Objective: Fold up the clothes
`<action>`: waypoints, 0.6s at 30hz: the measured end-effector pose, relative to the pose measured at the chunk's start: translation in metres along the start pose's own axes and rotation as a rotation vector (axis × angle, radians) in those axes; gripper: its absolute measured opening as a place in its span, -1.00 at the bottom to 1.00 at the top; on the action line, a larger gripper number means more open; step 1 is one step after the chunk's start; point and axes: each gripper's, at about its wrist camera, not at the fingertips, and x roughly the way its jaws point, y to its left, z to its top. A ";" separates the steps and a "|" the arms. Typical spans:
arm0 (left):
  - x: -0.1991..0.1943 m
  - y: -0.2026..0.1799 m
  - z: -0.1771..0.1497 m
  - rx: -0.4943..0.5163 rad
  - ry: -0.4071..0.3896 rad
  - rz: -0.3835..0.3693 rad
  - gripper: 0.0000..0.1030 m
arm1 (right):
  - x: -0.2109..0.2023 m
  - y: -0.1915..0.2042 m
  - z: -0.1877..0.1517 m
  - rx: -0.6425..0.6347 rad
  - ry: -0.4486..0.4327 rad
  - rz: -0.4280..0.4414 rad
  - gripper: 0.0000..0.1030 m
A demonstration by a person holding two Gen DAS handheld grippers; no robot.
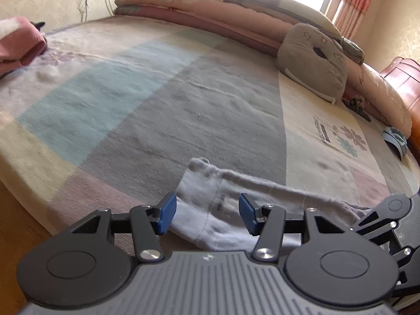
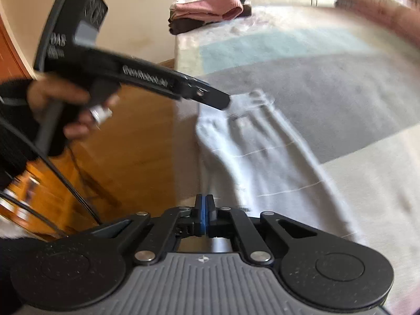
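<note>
A pale grey garment (image 1: pixel 210 210) lies stretched along the front edge of the bed (image 1: pixel 183 99), its long body running away in the right wrist view (image 2: pixel 265 157). My left gripper (image 1: pixel 207 214) hovers over one end of it, open, blue pads (image 1: pixel 166 212) wide apart with cloth below them. From the right wrist view the left gripper (image 2: pixel 223 102) comes in from the side, held by a hand (image 2: pixel 65 99). My right gripper (image 2: pixel 206 210) is shut at the garment's near end by the bed's edge. No cloth shows between its pads.
A stack of folded clothes (image 2: pixel 210 8) with a pink piece on top sits at the bed's far corner. Rolled quilts (image 1: pixel 210 10) and a grey cushion (image 1: pixel 312 57) line the back. A wooden floor (image 2: pixel 144 144) lies beside the bed. A wooden headboard (image 1: pixel 404 78) stands at the right.
</note>
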 end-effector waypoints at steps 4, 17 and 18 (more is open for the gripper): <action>0.009 0.003 -0.003 -0.004 0.010 -0.004 0.02 | -0.002 -0.003 0.004 0.007 -0.002 0.006 -0.86; -0.019 0.014 -0.006 -0.089 -0.049 -0.036 0.02 | 0.004 -0.046 0.048 -0.036 -0.105 -0.200 -0.60; -0.020 0.014 -0.009 -0.094 -0.045 -0.036 0.02 | 0.012 -0.052 0.054 -0.039 -0.104 -0.202 -0.60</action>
